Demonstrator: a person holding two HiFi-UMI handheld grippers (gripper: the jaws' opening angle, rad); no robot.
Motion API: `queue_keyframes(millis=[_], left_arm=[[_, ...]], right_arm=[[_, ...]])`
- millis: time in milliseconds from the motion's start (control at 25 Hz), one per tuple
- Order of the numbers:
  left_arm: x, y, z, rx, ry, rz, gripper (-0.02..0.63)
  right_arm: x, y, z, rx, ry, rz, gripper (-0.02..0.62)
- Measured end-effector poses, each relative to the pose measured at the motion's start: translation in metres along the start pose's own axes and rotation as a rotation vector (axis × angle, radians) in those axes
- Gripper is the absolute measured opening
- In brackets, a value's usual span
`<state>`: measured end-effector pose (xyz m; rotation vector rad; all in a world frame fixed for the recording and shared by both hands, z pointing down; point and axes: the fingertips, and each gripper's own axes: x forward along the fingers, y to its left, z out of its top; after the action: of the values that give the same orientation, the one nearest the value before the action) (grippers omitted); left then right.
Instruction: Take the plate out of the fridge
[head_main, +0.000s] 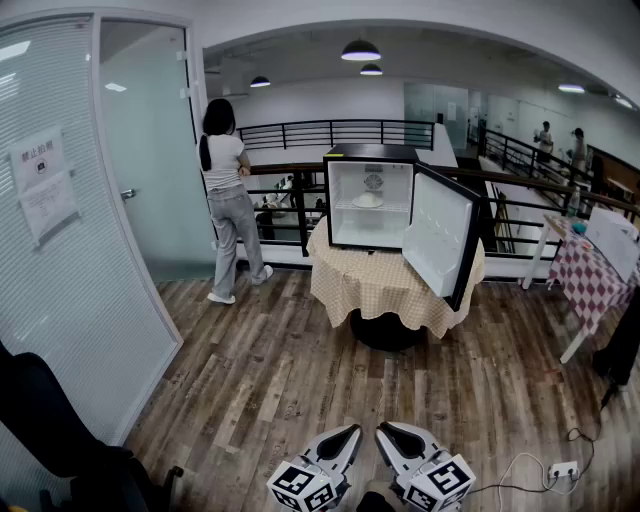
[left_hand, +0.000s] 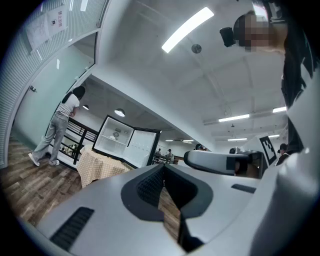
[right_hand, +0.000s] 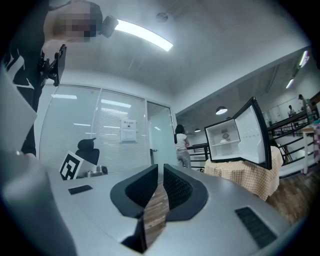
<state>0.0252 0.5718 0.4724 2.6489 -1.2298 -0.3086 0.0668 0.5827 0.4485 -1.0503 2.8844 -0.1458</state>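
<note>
The small black fridge with white interior (head_main: 345, 200) stands on a round table under a tan checked cloth (head_main: 375, 285). Its white-lined door (head_main: 440, 235) is swung wide, so the shelf is reachable from the front. The white plate (head_main: 367, 201) rests on the upper shelf inside. The left gripper (head_main: 350, 432) and right gripper (head_main: 386, 430) hang low over the wood-plank floor (head_main: 280, 370), well apart from the fridge. Both are clenched and empty, which suits an approach.
</note>
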Motion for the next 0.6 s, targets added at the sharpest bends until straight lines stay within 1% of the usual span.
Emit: queue_keyframes(millis=[240, 440, 600], left_arm=[[0.028, 0.026, 0.007, -0.011, -0.001, 0.011, 0.009], [0.053, 0.049, 0.008, -0.032, 0.009, 0.022, 0.009], [0.071, 0.073, 0.017, -0.028, 0.000, 0.046, 0.009]], right_arm=[[0.027, -0.029, 0.004, 0.004, 0.011, -0.001, 0.054], [0.054, -0.062, 0.004, 0.048, 0.039, -0.011, 0.054], [0.079, -0.081, 0.010, 0.036, 0.041, 0.003, 0.053]])
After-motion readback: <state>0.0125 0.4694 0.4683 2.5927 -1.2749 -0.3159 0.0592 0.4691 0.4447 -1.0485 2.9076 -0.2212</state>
